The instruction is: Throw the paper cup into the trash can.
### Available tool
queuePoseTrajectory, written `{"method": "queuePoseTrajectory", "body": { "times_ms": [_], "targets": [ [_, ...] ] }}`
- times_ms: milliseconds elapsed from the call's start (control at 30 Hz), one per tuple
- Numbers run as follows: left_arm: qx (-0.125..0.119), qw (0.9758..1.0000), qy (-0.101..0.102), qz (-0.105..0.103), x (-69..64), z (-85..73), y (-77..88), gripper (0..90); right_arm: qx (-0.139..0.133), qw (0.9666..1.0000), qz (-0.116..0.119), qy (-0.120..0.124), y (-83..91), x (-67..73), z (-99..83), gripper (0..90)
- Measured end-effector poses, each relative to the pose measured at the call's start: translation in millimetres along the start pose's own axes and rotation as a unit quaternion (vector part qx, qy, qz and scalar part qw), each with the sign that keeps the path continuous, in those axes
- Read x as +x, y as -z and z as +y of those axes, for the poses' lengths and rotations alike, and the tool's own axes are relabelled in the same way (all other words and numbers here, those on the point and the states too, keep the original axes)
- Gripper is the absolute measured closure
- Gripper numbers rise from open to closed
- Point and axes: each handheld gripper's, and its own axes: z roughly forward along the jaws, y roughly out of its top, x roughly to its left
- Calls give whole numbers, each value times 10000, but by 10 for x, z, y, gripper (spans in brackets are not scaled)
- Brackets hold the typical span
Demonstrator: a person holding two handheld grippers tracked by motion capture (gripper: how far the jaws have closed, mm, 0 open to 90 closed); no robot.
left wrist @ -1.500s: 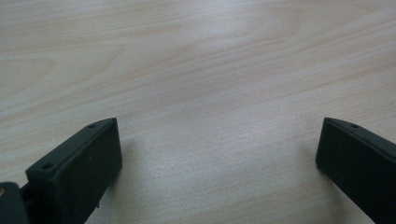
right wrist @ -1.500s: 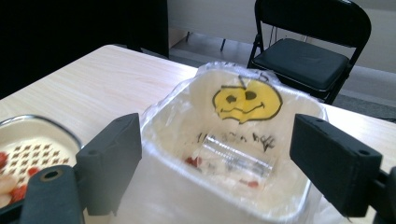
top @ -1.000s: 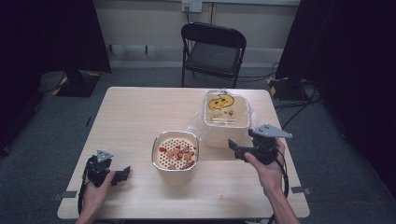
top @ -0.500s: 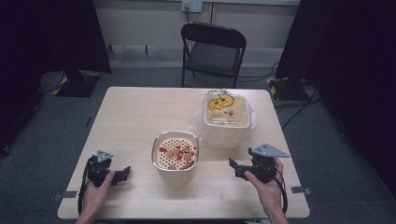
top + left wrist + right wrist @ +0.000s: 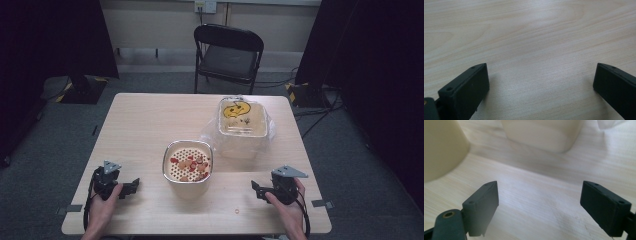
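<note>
Beside the bowl (image 5: 187,162), both grippers, left (image 5: 131,186) and right (image 5: 256,188), are rested on the desk (image 5: 150,125), fingers spread and empty. Stiff, light; best gripped at the rim.

Pale wood-grain table (image 5: 150,125); black grippers; cream perforated strainer (image 5: 188,162) holding red pieces; clear tub (image 5: 242,125) with yellow-and-black print.

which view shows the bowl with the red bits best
The high view: the bowl sits whole at the table's middle, its perforated insert and red pieces seen from above. The right gripper view catches only a blurred cream wall, probably its side. The left gripper view faces bare table.
</note>
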Motion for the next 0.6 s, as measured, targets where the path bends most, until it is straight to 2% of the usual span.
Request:
{"method": "queuePoseTrajectory", "body": {
  "times_ms": [200, 300, 400, 600],
  "targets": [
    [-2, 10000, -6, 8, -1, 0, 1, 0, 363, 9989, -296, 73, -120, -87, -122, 145],
    [-5, 10000, -6, 20, -4, 0, 2, 2, 511, 9981, -341, 37, -180, -117, -171, 145],
    [-6, 10000, -7, 21, -4, 0, 2, 2, 522, 9975, -451, 139, -198, -125, -186, 132],
    [-6, 10000, -14, 18, -2, 0, 2, 2, 378, 9983, -373, 242, -227, -164, -213, 90]
  ]
}}
